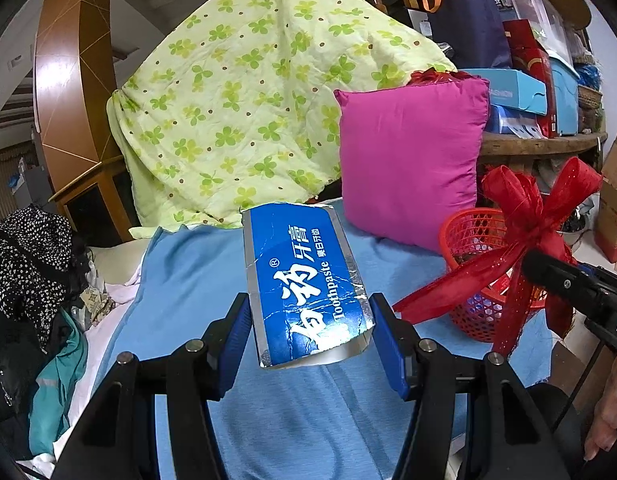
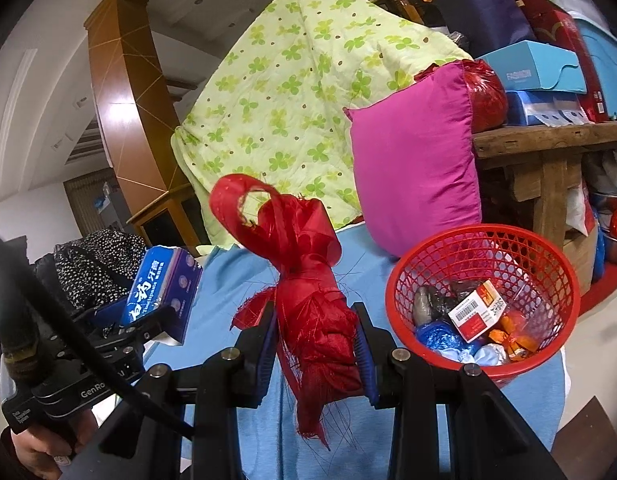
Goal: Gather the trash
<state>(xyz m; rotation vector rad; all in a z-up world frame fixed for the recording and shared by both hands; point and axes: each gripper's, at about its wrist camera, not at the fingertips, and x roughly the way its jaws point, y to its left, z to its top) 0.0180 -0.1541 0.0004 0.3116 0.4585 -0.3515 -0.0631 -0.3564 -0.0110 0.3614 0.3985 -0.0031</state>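
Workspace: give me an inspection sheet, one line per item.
Surface: blue sheet over a bed.
Job's things: toothpaste box and red ribbon, both held; red basket holds wrappers and a small carton.
Clutter: pink pillow, clover quilt, clothes pile.
Grippers: left hand-held gripper shut on the box; right hand-held gripper shut on the ribbon.
Cables: black cable by the left gripper.
Surroundings: wooden table stacked with boxes.
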